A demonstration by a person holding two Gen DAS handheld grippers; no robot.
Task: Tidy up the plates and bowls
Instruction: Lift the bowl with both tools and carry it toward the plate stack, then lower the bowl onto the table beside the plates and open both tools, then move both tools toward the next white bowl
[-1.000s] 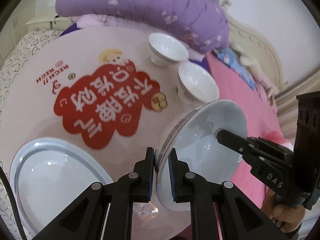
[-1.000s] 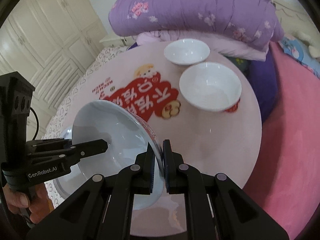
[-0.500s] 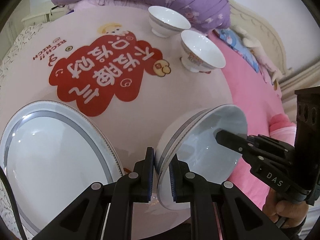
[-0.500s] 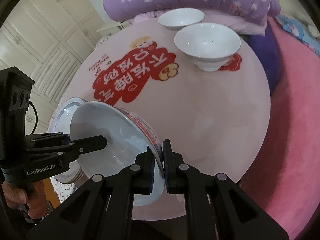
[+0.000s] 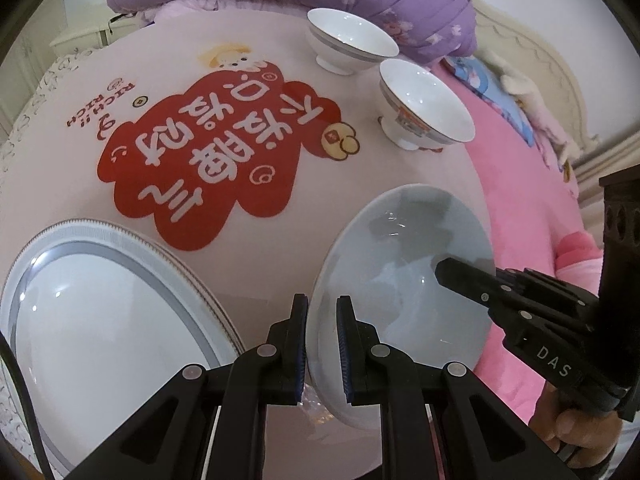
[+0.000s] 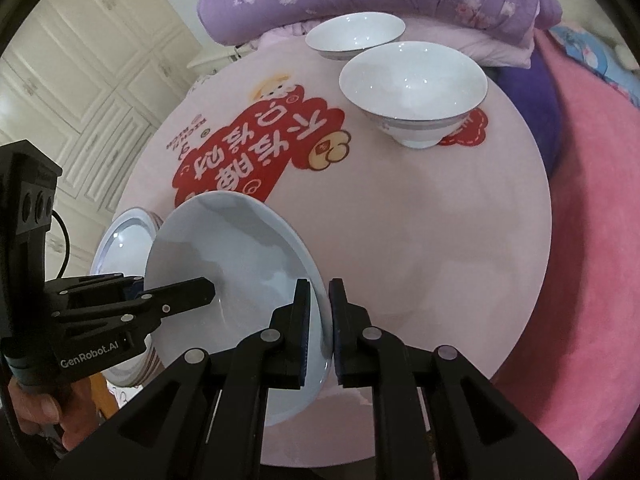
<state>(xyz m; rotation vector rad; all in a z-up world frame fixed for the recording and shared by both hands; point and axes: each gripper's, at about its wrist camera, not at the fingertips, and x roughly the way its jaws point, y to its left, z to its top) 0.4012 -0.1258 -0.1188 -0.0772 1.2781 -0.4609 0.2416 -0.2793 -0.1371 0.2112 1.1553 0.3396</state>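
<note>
Pale blue bowl point(image 5: 404, 280) tilted over pink tabletop point(image 5: 260, 264), rim clamped in left claw point(image 5: 322, 344); plate point(image 5: 100, 320) left, two white bowls point(image 5: 424, 108) far | right view: right claw point(image 6: 319, 332) easing open, bowl point(image 6: 240, 264) rim between pads, left claw point(image 6: 200, 292) opposite, plate point(image 6: 124, 244) behind

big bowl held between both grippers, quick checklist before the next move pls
1. Left hand-held gripper on big bowl rim: ok, clamped.
2. Right hand-held gripper on the opposite rim: jaws opening, rim between them; not ok for carrying.
3. Bowl resting on the table: cannot tell.
4. Clear of the two small bowls: ok, well apart.
5. Clear of the plate stack: ok in the left view, though close.
</note>
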